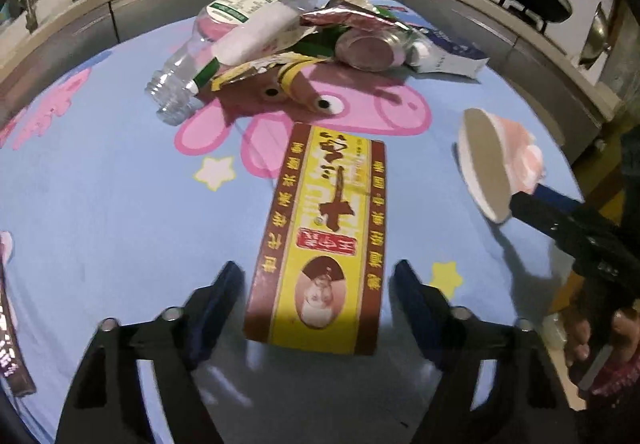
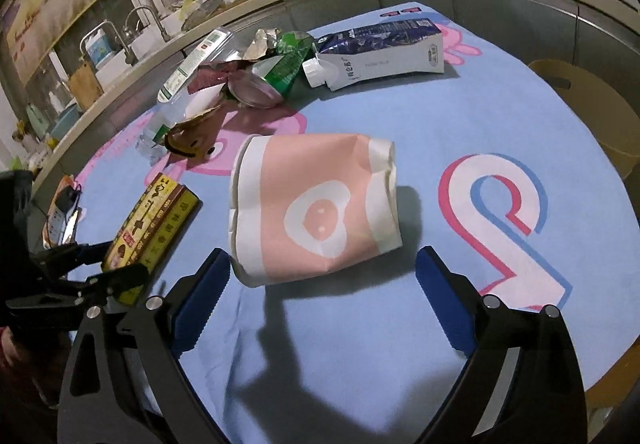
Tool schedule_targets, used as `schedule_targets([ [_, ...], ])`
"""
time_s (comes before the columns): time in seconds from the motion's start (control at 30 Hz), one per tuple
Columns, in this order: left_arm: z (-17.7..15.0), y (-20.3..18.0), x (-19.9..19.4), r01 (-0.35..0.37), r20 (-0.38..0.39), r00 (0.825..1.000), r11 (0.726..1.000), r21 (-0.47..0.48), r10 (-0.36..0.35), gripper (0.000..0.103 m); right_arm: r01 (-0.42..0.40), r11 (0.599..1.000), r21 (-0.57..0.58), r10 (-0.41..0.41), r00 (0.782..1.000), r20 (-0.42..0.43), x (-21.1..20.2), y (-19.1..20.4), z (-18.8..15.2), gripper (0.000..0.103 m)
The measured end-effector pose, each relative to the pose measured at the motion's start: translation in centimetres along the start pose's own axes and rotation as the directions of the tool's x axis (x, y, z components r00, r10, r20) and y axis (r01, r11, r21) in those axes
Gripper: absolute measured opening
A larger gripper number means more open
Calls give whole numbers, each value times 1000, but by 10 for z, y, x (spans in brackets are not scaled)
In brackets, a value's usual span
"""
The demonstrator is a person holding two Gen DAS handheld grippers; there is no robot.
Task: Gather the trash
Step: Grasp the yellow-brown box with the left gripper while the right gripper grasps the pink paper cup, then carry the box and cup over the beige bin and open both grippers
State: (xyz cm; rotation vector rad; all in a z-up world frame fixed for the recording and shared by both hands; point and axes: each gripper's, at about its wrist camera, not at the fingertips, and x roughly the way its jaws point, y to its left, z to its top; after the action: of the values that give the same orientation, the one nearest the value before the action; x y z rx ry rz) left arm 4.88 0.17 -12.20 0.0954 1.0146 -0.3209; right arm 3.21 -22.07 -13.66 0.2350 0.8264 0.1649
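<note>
The left gripper (image 1: 318,308) has its fingers wide apart, straddling the near end of the yellow box (image 1: 320,240) without touching it. The right gripper (image 2: 322,302) has its fingers wide and empty, just short of the crushed paper cup (image 2: 316,203) lying on the desk (image 2: 460,115). Beyond, a trash pile (image 2: 256,79) lies at the far edge; open cloth lies right of the cup.

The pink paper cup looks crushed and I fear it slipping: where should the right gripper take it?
Grip the pink paper cup across its creased middle, coming from above and the near side; it lies on its side between the open right gripper fingers, soft walls giving.
</note>
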Motion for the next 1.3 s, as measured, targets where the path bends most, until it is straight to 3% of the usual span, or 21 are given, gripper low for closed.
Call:
schedule_targets([
  [0.03,0,-1,2,-15,-6,1000,1000,7,15,64,7,1000,-9,-7,1000,2,1,2,0,93],
  [0.2,0,-5,1,-27,-6,1000,999,30,27,61,45,997,-65,-45,999,12,9,11,-1,96],
  [0.23,0,-5,0,-14,-8,1000,999,28,14,61,52,996,-72,-51,999,15,10,11,-1,95],
  [0.27,1,-5,-1,-1,-9,1000,1000,27,1,60,58,995,-78,-56,998,20,10,12,-1,85],
  [0.57,39,-39,-4,164,3,986,985,51,-164,59,85,996,-10,-83,988,128,-12,-21,10,84],
  [0.8,103,-124,12,303,20,949,929,215,-314,59,162,975,152,-192,958,211,-42,-99,31,84],
  [1.03,177,-214,59,424,-53,902,855,300,-429,59,176,931,320,-253,942,219,-62,-196,61,84],
  [1.3,225,-278,109,427,-103,903,841,333,-417,59,235,906,351,-315,929,192,-52,-256,84,85],
])
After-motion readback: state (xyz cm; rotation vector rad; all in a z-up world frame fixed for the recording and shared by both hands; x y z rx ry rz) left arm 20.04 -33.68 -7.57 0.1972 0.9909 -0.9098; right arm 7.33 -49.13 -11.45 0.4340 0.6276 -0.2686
